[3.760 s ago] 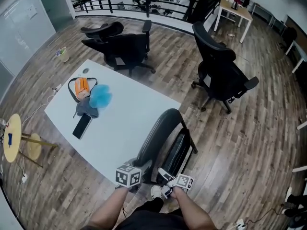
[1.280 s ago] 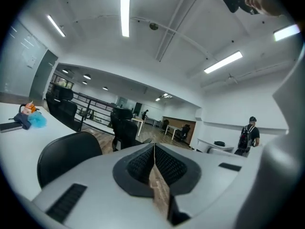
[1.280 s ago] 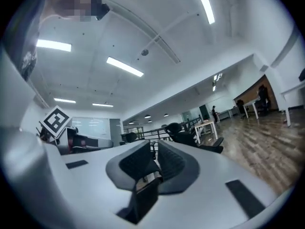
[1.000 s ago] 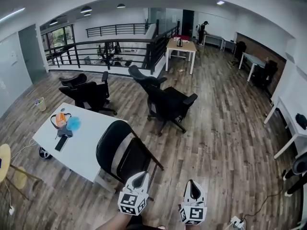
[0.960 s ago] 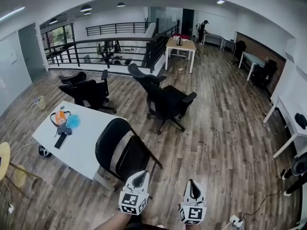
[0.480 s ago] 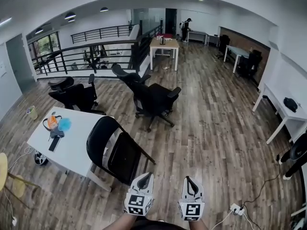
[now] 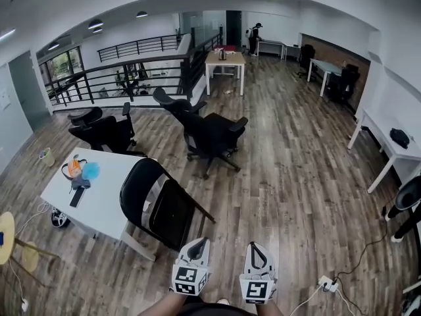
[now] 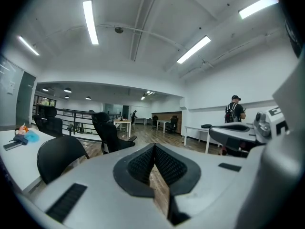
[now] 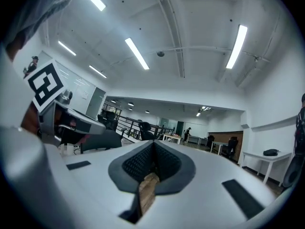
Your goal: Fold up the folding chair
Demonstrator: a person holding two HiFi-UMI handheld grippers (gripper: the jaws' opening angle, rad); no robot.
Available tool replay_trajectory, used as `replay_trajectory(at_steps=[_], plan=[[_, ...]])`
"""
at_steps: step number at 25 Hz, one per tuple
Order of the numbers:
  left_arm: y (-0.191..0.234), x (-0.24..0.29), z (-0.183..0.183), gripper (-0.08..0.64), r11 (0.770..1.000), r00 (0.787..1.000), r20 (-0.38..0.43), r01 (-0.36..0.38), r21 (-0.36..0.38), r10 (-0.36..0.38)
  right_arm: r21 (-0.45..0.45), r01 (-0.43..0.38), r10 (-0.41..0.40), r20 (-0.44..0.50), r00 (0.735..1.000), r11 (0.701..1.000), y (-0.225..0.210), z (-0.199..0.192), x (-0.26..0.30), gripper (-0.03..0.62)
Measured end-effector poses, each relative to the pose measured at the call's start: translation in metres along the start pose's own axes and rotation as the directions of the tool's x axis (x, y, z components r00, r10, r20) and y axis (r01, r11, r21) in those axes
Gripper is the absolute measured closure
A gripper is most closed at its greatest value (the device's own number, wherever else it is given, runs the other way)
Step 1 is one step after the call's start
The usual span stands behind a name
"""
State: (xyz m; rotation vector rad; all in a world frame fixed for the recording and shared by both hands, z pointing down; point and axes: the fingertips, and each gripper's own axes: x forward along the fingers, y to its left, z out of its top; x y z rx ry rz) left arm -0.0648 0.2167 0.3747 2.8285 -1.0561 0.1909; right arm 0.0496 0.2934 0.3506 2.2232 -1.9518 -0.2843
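Note:
The black folding chair [image 7: 160, 201] stands on the wood floor against the near corner of the white table [image 7: 99, 206]. Its seat is tipped up close to the backrest. My left gripper [image 7: 199, 243] and right gripper [image 7: 252, 246] hang side by side at the bottom of the head view, pointing forward, a short way in front of the chair and touching nothing. Both are shut and empty: the left gripper [image 8: 154, 147] and the right gripper [image 9: 153, 144] show their pads pressed together. The chair's backrest [image 8: 59, 155] appears low at the left of the left gripper view.
An orange and blue bundle and a dark phone [image 7: 77, 196] lie on the table. Black office chairs [image 7: 212, 135] stand behind it, near a black railing [image 7: 131, 78]. A power strip with cables [image 7: 327, 283] lies at the lower right. A person [image 8: 234, 112] stands by desks on the right.
Nearly four seconds ago both grippers were down at the chair's seat. Since a second ago they have drawn back from the chair and closer together; the chair has stayed put.

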Motion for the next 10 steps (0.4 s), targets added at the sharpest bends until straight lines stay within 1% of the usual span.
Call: replay_trajectory(at_steps=[5,10], plan=[[-0.005,0.001,0.003,0.554,0.999,0.999,0.014,0.032,-0.001,-0.032,0.024,-0.002,0.002,-0.013,1.000,1.000,0.003,-0.002,0.000,0.577],[-0.001,0.002,-0.005,0.554,1.000,1.000,0.010,0.028,0.007,-0.028,0.035,-0.004,0.005,-0.028,1.000,0.999,0.006,-0.011,0.000,0.577]])
